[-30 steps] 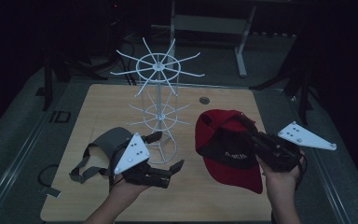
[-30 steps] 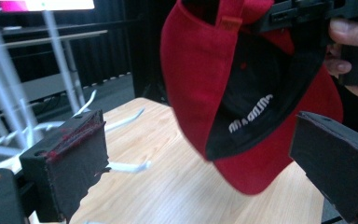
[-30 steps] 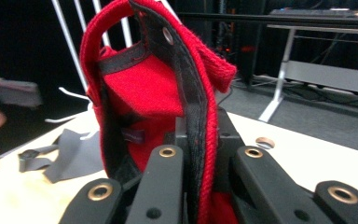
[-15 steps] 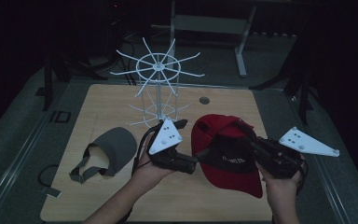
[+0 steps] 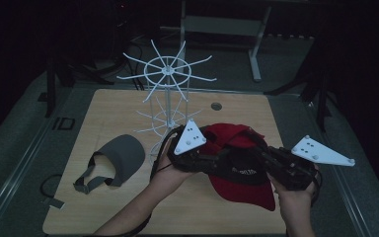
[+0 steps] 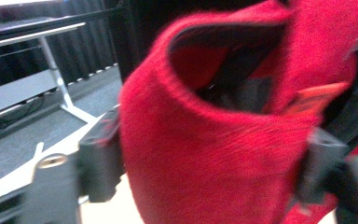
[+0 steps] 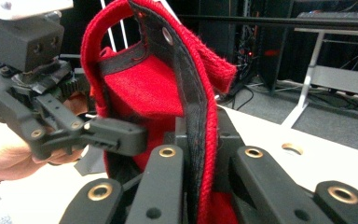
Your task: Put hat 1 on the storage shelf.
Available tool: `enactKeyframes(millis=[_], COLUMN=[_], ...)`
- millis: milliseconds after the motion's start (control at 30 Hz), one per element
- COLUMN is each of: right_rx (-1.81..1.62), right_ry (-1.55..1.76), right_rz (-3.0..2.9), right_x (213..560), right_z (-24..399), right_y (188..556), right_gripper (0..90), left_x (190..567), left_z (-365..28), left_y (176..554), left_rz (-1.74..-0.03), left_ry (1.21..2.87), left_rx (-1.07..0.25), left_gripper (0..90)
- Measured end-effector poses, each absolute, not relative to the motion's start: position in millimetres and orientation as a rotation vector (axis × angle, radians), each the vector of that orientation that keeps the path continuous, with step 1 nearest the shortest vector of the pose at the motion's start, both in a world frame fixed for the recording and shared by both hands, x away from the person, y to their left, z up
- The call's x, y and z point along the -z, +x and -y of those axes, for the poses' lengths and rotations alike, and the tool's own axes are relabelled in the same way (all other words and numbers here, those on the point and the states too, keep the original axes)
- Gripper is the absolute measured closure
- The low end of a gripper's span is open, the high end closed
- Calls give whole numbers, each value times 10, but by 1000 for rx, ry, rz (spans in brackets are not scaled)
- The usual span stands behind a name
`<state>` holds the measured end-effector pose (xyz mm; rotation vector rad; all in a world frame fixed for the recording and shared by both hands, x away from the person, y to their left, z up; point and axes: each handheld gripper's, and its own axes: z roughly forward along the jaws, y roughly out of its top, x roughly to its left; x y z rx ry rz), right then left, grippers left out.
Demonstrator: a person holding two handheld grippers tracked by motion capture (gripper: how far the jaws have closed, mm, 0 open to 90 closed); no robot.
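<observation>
A red cap (image 5: 242, 183) hangs just above the wooden table (image 5: 128, 212), right of centre. My right gripper (image 5: 250, 147) comes in from the right and is shut on the cap's rim and black inner band (image 7: 186, 93); in the right gripper view its jaws (image 7: 196, 144) clamp that band. My left gripper (image 5: 226, 161) reaches in from the left. Its jaws have just been closing, and red fabric (image 6: 205, 154) now spans the gap between them, touching both pads. One left finger (image 7: 116, 135) lies against the cap's side.
A white wire rack (image 5: 168, 98) with radiating hooks stands at the table's back centre. A grey visor (image 5: 121, 155) with a strap lies at the left. A round cable hole (image 5: 216, 106) sits behind the cap. A white-legged desk (image 5: 227, 24) stands beyond the table.
My left gripper has swung right from beside the grey visor to the red cap and its jaws have narrowed onto the fabric. The right gripper has kept holding the cap in place.
</observation>
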<state>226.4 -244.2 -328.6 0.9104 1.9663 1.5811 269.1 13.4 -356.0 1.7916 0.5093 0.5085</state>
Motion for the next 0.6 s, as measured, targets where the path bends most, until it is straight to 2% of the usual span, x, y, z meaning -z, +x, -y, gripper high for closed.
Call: enactKeyframes(millis=[200,400,600], right_rx=[-1572,-1573,-1567], right_ry=[922,919,912], right_rz=[-1975,-1977,-1992], right_x=[3340,3368,3416], right_z=[2423,2401,2372], right_y=[2297,2293,2273], right_gripper=[849,849,848], left_x=[3546,3534,3535], left_z=[-56,-2,18], left_y=[2692,2679,2661], left_rz=[-529,-578,-583], left_ry=[1797,1798,1808], left_rx=[-504,-537,-570], left_gripper=[549,834,872])
